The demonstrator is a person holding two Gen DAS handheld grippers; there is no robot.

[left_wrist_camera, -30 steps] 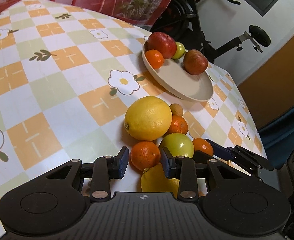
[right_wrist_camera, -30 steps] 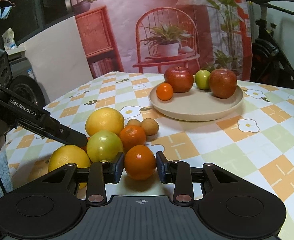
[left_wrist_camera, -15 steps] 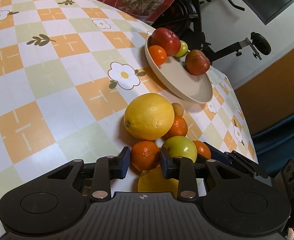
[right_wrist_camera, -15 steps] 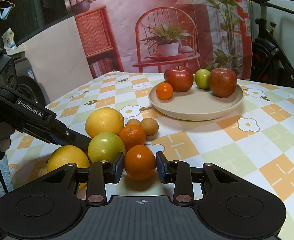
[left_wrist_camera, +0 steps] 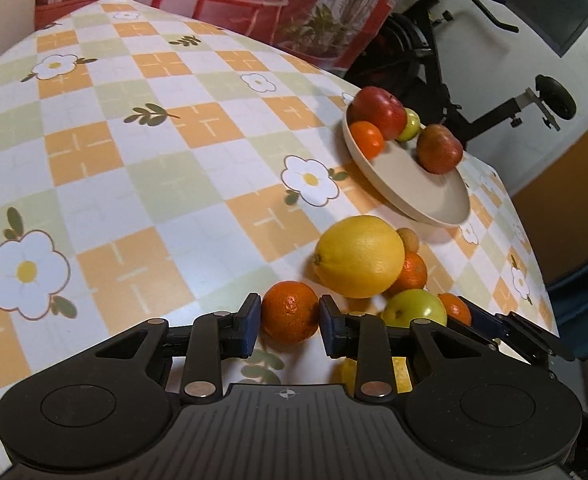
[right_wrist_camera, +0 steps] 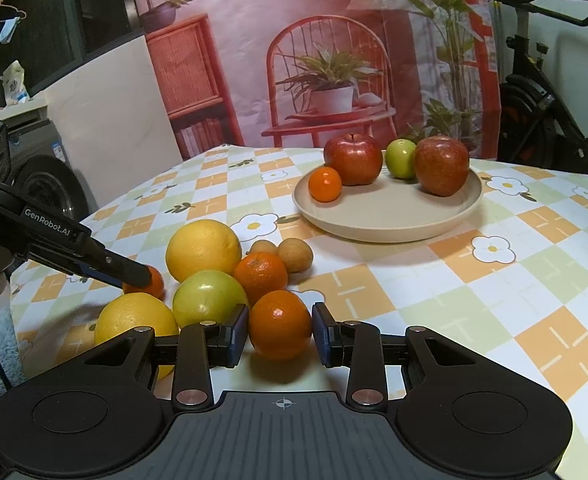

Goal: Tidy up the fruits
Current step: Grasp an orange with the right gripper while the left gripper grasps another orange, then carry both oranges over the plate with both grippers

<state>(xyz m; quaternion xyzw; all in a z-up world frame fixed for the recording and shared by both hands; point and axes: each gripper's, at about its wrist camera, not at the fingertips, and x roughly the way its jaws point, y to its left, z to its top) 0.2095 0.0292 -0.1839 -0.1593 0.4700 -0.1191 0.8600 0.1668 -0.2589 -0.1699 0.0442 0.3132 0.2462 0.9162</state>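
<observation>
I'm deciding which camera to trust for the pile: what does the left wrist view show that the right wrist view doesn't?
Only the left wrist view shows the left gripper from behind, shut on its orange, with the cloth's wide bare stretch.

Only the right wrist view shows the right gripper shut on another orange, both brown fruits, and the backdrop chair.

Both show the plate and the large yellow fruit.
</observation>
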